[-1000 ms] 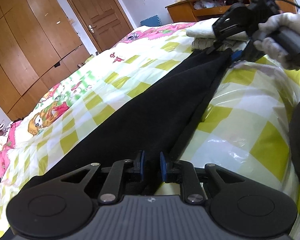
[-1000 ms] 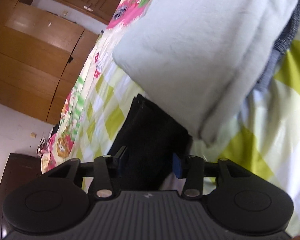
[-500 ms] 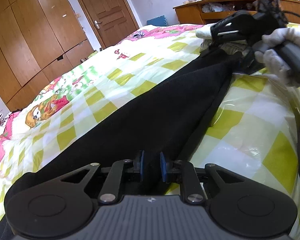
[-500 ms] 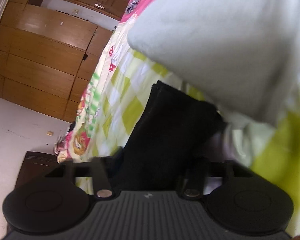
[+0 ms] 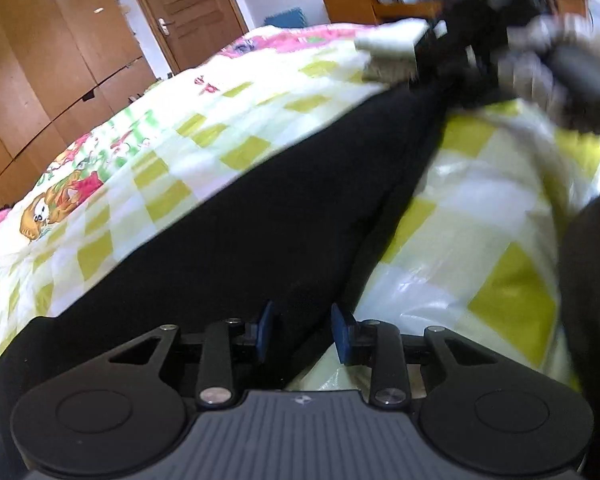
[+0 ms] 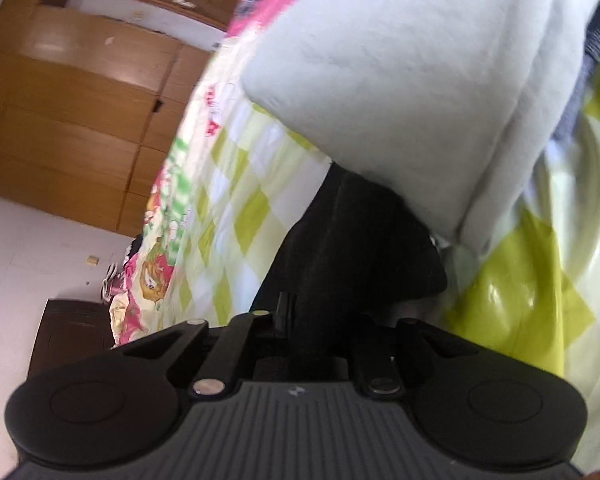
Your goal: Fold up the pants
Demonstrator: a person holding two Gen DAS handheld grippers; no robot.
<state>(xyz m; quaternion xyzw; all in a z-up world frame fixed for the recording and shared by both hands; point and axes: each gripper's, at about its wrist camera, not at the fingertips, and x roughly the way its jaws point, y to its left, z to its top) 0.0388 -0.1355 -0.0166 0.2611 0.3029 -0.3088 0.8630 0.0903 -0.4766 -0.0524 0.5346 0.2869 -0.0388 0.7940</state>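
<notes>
The black pants (image 5: pixel 268 216) lie stretched along the checked bedspread, from my left gripper (image 5: pixel 302 330) up to the right gripper (image 5: pixel 472 52) at the far end. My left gripper's blue pads stand apart with the near end of the pants between them, so it is open. In the right wrist view my right gripper (image 6: pixel 312 316) is shut on the other end of the pants (image 6: pixel 340 240), which bunch up in front of it.
A folded white blanket (image 6: pixel 420 72) lies on grey cloth just behind the pants' far end. The yellow-green checked bedspread (image 5: pixel 480 232) covers the bed. A wooden wardrobe (image 5: pixel 40 60), a door and a desk stand beyond.
My left gripper's pads have spread apart from their tight hold on the pants. My right gripper has closed on the far end of the pants.
</notes>
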